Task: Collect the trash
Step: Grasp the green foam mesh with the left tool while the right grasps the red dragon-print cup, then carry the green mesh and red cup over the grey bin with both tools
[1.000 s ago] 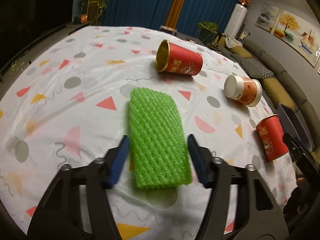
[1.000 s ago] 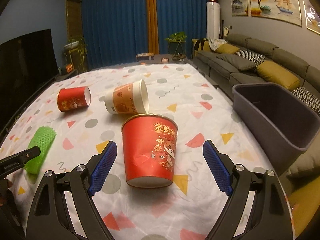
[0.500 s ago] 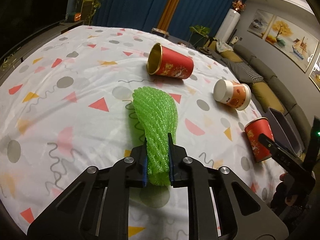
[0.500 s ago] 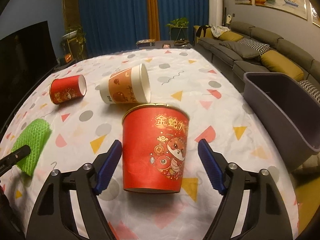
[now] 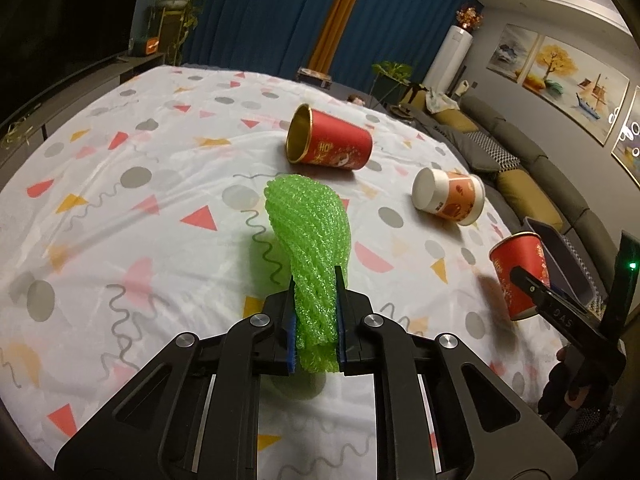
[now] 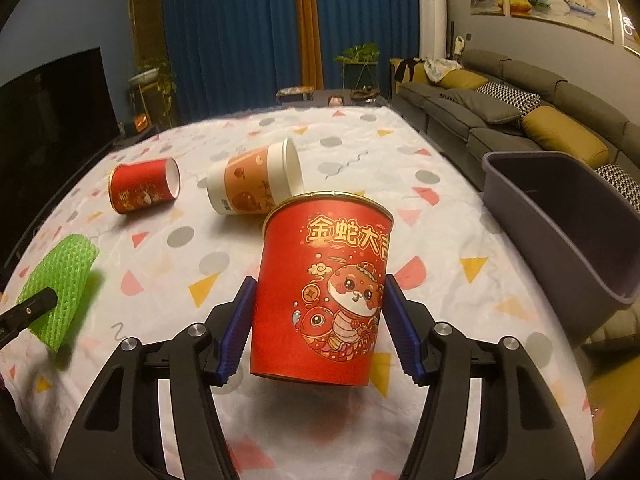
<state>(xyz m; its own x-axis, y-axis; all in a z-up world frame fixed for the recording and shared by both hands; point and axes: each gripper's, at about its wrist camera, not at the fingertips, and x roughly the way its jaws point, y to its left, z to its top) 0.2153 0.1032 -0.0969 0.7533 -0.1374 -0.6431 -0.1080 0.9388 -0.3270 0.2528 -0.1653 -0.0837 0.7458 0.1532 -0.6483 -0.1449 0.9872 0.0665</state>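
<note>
Trash is held on both sides: the left gripper (image 5: 316, 320) has its blue-padded fingers (image 5: 291, 332) squeezed onto the near end of a green foam net sleeve (image 5: 310, 240), which is crumpled between them and rises forward above the surface (image 5: 120, 200), its far end fanning out wide. In the right wrist view the same sleeve (image 6: 60, 284) shows at the left edge with a black finger tip against it. The right gripper (image 6: 320, 316) has its fingers (image 6: 236, 328) set against both flanks of an upright red paper cup (image 6: 324, 292) printed with a cartoon snake and gold Chinese characters; the cup leans slightly, and a shadow lies on the cloth beneath its base, so it appears lifted clear of the surface. From the left wrist view that cup (image 5: 518, 272) is seen at the far right with the right gripper's black finger across it. Beyond, on the white cloth patterned with triangles, dots and squiggles, a white and orange paper cup (image 6: 256, 184) lies on its side just behind the held cup, and another red cup (image 6: 144, 184) lies on its side farther left, well apart from the sleeve. A grey plastic bin (image 6: 560, 232) stands beside the right edge of the surface, with a grey sofa (image 6: 520, 112) carrying yellow cushions behind it and blue curtains (image 6: 240, 20) at the back.
</note>
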